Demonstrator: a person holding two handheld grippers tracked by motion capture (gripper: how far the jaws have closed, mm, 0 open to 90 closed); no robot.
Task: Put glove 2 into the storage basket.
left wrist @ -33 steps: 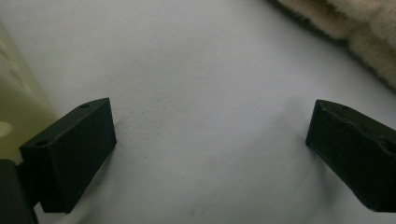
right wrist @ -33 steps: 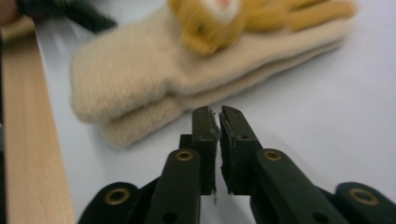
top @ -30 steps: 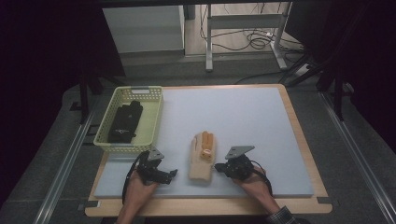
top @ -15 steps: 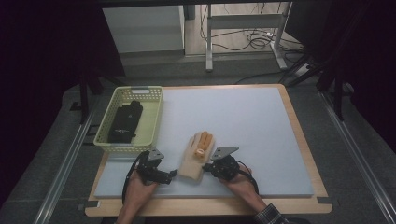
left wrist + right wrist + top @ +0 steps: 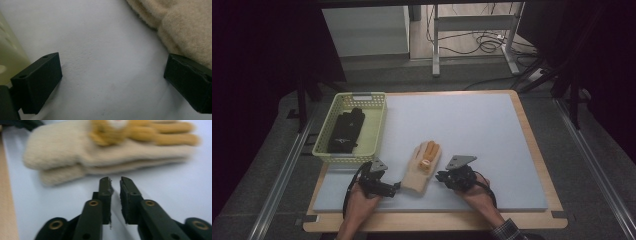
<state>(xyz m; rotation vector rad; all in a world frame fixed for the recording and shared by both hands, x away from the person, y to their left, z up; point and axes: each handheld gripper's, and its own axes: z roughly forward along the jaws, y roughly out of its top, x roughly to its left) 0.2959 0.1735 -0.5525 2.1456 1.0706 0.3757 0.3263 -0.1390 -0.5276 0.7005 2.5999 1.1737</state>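
Left gripper (image 5: 393, 188) fingers wide apart, right gripper (image 5: 440, 176) fingers just opening, empty — close both on the gloves (image 5: 422, 166) near the counter's front edge.

High cam looks down; both gripper cams close, sharing glove (image 5: 422, 166).

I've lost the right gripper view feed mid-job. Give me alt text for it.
The right gripper points at a beige glove with orange fingertips lying on the pale blue mat, its fingers slightly parted, having just been opening, with nothing between them. The glove sits just beyond the tips, untouched, and a strip of wooden table edge runs down the left.
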